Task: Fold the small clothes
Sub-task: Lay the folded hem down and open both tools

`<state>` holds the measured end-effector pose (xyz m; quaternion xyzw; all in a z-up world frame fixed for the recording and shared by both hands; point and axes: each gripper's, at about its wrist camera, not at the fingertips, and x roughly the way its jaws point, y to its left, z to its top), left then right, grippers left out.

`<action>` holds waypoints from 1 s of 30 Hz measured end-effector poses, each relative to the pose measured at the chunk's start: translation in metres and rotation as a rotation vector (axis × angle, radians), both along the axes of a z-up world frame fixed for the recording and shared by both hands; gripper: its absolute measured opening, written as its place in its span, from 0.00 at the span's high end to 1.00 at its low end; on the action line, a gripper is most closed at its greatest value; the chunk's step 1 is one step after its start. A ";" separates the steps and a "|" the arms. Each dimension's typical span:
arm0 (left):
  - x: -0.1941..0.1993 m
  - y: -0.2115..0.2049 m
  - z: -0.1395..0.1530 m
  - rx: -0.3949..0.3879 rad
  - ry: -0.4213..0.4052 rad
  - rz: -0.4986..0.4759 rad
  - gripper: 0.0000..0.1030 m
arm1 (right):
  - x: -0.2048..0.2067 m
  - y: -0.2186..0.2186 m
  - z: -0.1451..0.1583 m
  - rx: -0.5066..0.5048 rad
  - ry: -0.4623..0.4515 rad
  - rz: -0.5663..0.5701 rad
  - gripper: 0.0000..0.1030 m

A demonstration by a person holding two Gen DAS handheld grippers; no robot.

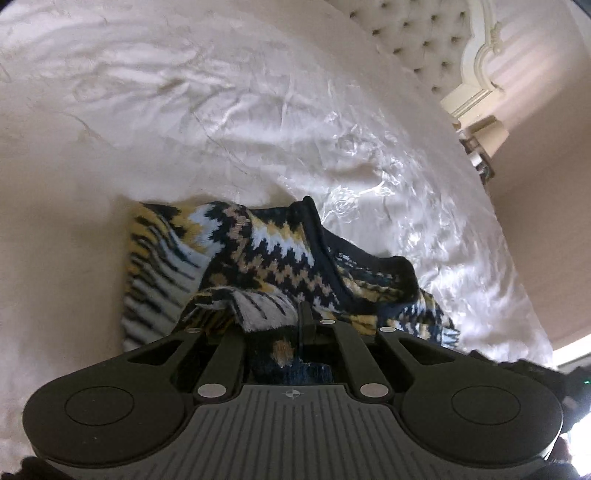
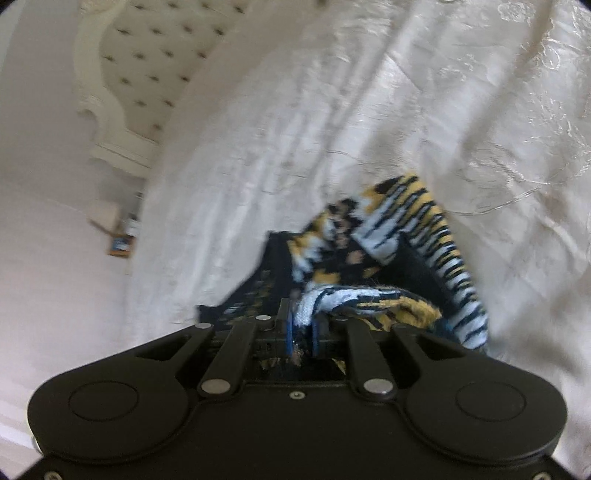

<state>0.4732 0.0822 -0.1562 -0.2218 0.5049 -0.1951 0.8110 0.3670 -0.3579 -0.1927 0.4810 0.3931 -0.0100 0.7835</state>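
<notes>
L gripper & R gripper both clamped on knit sweater; bedspread under, headboard beyond.

From my end the sweater low in the frame is chunky knit, matt and a bit fuzzy, with loose yarn floats showing where the inside is turned out. The bedspread under it is a glossy satin-like cloth with raised embroidered flowers, creased and catching light. Both tongs, left and right, look like matt black plastic with small shiny metal pivot pins; the left one has a ribbed grey panel. Upper right of the left view, the headboard is buttoned, tufted upholstery in a smooth cream-painted carved frame.
</notes>
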 end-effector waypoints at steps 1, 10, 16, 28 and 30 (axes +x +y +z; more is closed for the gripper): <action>0.003 0.001 -0.005 -0.027 0.009 -0.002 0.90 | 0.002 -0.002 -0.002 -0.005 0.009 -0.002 0.79; 0.015 0.016 0.002 -0.057 -0.069 0.068 0.23 | 0.016 -0.014 -0.019 0.005 0.032 -0.033 0.56; -0.001 0.018 0.037 0.124 -0.198 0.107 0.19 | 0.015 -0.016 0.006 -0.160 -0.048 0.047 0.48; -0.099 -0.037 0.018 0.514 -0.246 -0.173 0.18 | -0.034 0.055 0.037 -0.699 -0.111 0.442 0.05; -0.104 -0.045 0.008 0.551 -0.235 -0.205 0.18 | -0.042 0.068 0.029 -0.775 -0.076 0.487 0.05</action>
